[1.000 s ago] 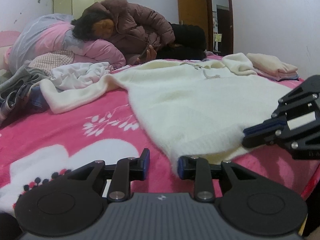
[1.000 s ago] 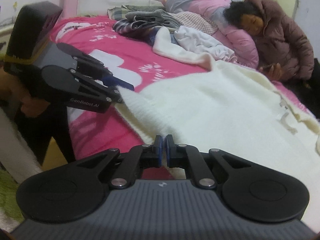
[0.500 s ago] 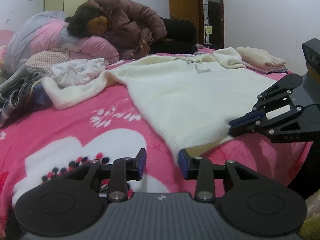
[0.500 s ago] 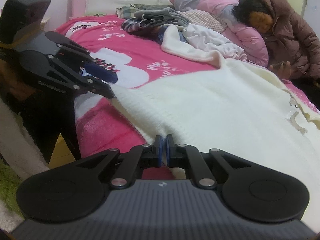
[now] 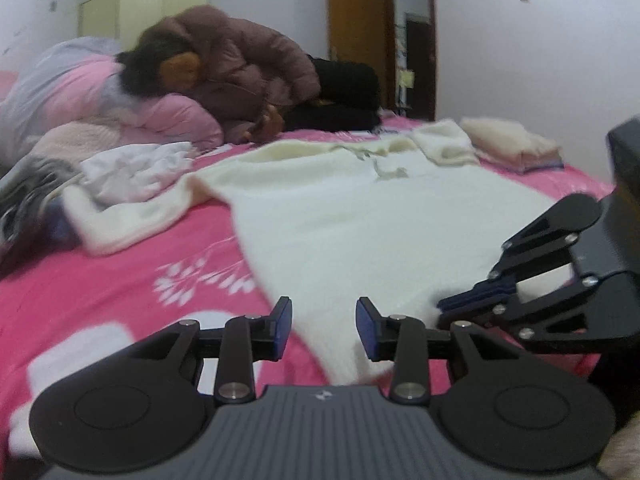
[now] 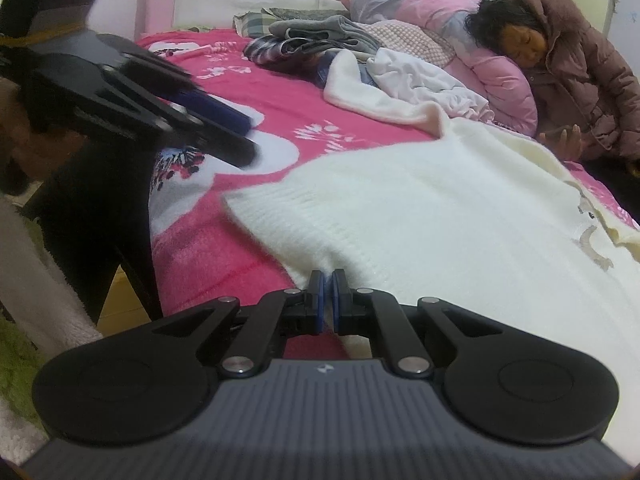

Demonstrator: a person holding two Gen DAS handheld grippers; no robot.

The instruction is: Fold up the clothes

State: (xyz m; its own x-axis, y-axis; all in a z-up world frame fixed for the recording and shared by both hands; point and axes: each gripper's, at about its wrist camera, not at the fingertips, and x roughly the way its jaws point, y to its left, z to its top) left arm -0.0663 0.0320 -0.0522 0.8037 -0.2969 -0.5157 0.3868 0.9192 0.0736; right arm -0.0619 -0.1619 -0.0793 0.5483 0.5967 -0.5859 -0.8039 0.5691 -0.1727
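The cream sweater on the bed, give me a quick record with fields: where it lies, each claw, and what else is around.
sweater: cream sweater spread flat on pink blanket
right claw: shut on the sweater's hem
left claw: open, nothing between its pads, near the hem's corner
folded stack: far corner
clothes pile: near the pillows

The sweater (image 5: pixel 360 216) lies flat on the bed (image 5: pixel 120 272). Left of the sweater sits a heap of clothes (image 5: pixel 132 172); behind it lies a person (image 5: pixel 248 76); at its far right, 1 folded stack (image 5: pixel 512 144).
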